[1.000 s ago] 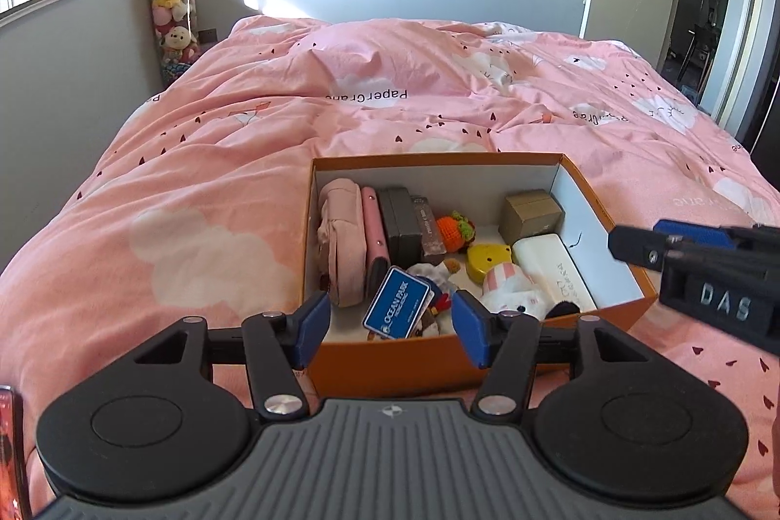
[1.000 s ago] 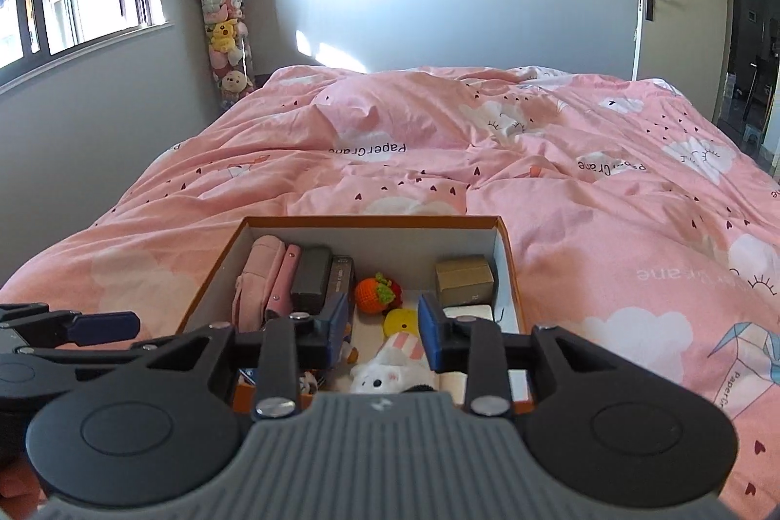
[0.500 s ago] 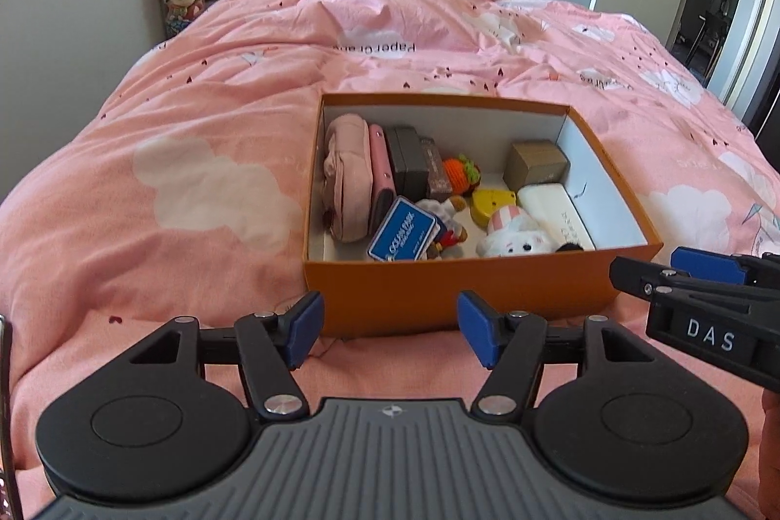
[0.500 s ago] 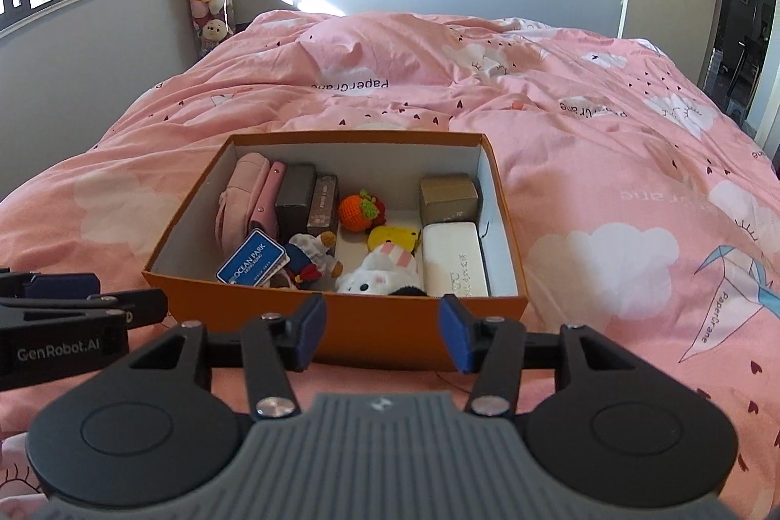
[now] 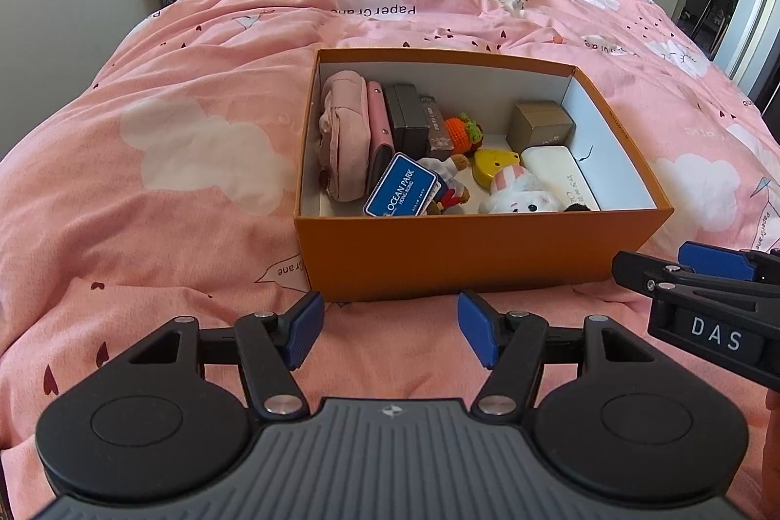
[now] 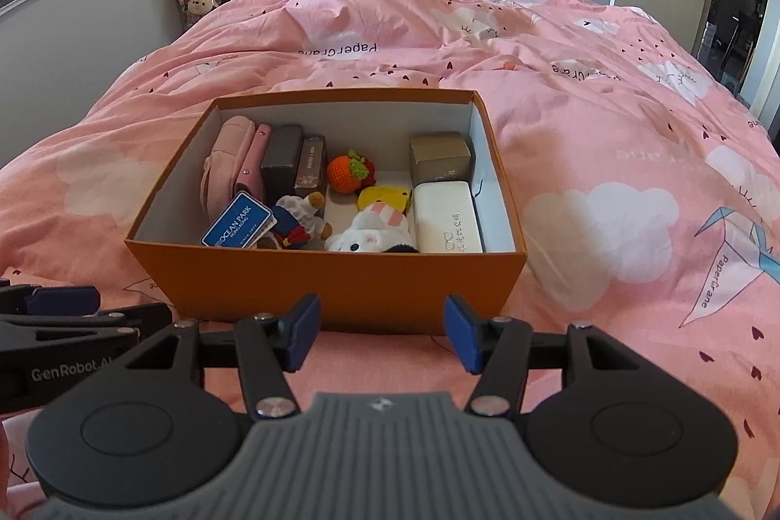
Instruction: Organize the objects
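box (image 6: 341,291): matt orange cardboard, white inside | duvet (image 6: 609,91): soft pink cotton-looking cloth, a bit wrinkly | bunny (image 6: 370,232): fuzzy plush | carrot (image 6: 348,172): crochet yarn | glasses case (image 6: 448,222): smooth white, slight sheen | card (image 6: 237,221): glossy blue

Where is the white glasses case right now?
In both wrist views the white glasses case lies inside the orange box, along its right wall, in front of the brown box and right of the white plush.
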A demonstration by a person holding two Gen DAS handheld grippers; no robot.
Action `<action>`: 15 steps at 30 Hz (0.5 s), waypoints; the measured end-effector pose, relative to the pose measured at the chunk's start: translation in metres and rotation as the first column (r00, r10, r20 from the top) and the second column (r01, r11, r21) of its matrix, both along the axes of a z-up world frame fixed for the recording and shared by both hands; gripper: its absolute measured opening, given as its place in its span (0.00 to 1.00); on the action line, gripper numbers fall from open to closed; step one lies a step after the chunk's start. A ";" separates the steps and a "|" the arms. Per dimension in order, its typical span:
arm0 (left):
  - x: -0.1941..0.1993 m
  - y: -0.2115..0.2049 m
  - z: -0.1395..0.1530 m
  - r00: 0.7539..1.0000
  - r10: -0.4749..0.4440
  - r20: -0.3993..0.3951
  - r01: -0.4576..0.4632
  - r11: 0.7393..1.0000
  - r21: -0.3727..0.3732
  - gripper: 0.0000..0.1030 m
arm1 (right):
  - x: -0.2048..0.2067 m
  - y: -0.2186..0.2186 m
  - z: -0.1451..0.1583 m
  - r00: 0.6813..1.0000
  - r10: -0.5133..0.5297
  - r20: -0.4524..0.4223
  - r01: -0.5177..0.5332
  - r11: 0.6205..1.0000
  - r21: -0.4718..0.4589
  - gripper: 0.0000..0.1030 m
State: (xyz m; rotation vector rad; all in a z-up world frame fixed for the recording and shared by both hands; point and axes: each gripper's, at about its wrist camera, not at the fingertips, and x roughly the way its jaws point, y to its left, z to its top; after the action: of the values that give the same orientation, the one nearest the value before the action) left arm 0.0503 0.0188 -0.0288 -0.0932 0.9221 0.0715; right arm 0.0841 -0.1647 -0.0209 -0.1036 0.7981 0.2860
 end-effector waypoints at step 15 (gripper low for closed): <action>-0.001 -0.002 0.003 1.000 0.007 0.006 -0.007 1.000 0.021 0.71 | 0.000 -0.004 -0.002 1.000 -0.003 -0.015 0.003 1.000 0.011 0.65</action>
State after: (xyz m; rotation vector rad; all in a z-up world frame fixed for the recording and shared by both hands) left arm 0.0492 0.0169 -0.0253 -0.0767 0.9154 0.0871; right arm 0.0840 -0.1683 -0.0226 -0.0900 0.8113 0.2887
